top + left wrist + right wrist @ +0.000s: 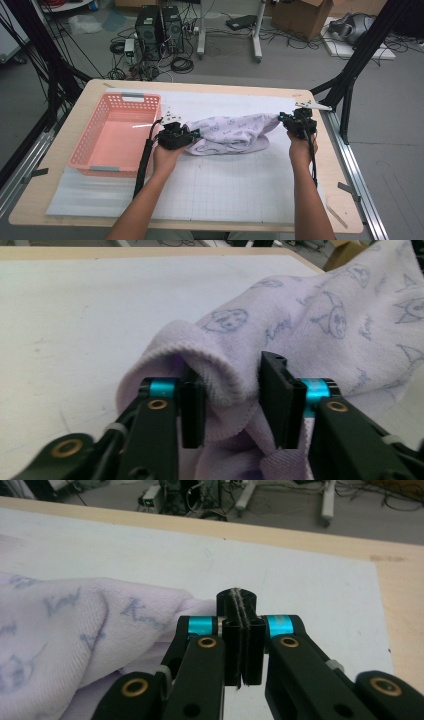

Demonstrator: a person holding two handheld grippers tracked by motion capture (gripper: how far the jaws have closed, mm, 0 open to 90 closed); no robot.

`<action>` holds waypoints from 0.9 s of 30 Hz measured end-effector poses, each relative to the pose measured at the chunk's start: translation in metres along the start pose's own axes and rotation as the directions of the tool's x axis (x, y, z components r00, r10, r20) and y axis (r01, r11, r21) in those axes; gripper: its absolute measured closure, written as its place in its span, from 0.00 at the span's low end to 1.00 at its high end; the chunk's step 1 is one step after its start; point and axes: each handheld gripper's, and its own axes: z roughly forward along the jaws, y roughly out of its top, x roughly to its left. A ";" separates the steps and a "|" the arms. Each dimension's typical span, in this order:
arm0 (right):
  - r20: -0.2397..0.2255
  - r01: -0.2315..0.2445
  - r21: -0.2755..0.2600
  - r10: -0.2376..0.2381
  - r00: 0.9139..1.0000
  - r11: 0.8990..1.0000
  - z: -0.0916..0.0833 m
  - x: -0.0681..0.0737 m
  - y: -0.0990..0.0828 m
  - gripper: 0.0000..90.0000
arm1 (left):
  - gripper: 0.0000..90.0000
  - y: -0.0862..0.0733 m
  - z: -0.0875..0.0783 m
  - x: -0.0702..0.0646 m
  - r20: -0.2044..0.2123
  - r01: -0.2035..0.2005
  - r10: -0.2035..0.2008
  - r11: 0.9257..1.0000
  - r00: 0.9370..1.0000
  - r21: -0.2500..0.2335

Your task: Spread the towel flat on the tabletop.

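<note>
Two claws, right (pixel 240 645) pinching fuzzy lilac printed towel (pixel 232 132) edge, left (pixel 232 407) parted around rolled hem.

grey floor (pixel 300 70) beyond the left gripper (pixel 192 134), strewn with cables; two black computer towers (pixel 160 30); perhaps cardboard boxes (pixel 305 15) farther right.

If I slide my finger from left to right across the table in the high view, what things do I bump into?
Pink basket → left gripper → lilac printed towel → right gripper.
</note>
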 end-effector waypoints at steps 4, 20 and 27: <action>-0.019 0.010 -0.007 -0.010 1.000 1.000 -0.007 0.002 -0.007 0.85 | 0.53 0.003 -0.014 -0.005 0.035 -0.051 0.051 0.999 0.998 0.004; -0.169 0.126 0.000 -0.124 0.978 0.992 -0.057 0.023 -0.081 0.74 | 0.56 -0.032 -0.043 -0.020 0.125 -0.166 0.156 0.984 0.980 0.067; -0.277 0.132 0.089 -0.103 0.955 0.987 -0.025 0.050 -0.094 0.56 | 0.60 -0.041 -0.008 -0.033 0.122 -0.219 0.202 0.965 0.972 0.147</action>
